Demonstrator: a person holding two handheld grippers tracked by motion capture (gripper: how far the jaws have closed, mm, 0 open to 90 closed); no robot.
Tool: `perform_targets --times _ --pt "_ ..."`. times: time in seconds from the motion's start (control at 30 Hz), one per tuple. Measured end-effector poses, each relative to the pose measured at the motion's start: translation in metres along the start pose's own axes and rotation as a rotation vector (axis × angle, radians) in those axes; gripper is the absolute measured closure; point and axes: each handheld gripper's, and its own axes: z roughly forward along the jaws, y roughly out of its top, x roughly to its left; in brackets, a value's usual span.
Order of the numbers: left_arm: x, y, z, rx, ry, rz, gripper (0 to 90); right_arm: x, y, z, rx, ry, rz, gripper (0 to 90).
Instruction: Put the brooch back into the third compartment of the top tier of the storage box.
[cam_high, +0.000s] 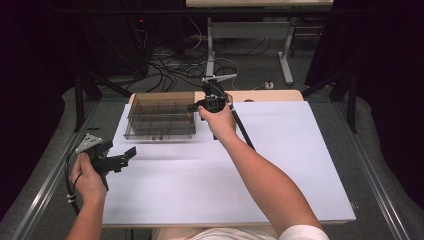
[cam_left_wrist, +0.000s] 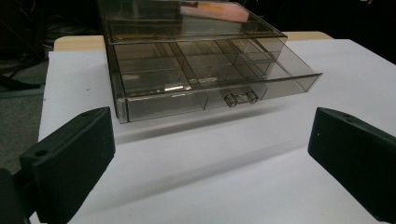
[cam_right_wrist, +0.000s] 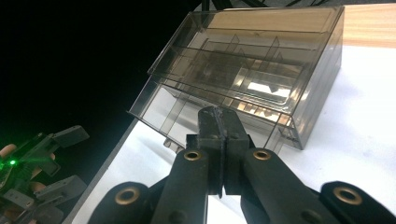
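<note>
On white table (cam_high: 280, 165), drawer (cam_left_wrist: 205, 88) person-facing

No legible text, label, brand, number or sign appears on any surface in the high view, the left gripper view or the right gripper view.

we see the left hand (cam_high: 89, 176) low at the near left, wrapped around the handle of the left tongs (cam_high: 131, 153), whose jaws stand wide apart and point forward and to the right. the right arm (cam_high: 265, 182) stretches forward across the middle, bare to a short white sleeve (cam_high: 304, 233). the right hand (cam_high: 218, 120) grips the right tongs (cam_right_wrist: 218, 122), their jaws pressed together with nothing between them.
</note>
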Motion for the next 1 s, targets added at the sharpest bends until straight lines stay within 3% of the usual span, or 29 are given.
perform_targets --times 0.33,1.0 --pt "0.001 0.000 -0.001 0.000 0.000 -0.002 0.8 0.004 -0.002 0.013 0.002 0.010 0.015 90.0" --pt "0.002 0.000 -0.003 -0.009 0.000 -0.009 0.7 0.011 -0.010 0.045 0.017 0.010 -0.005 90.0"
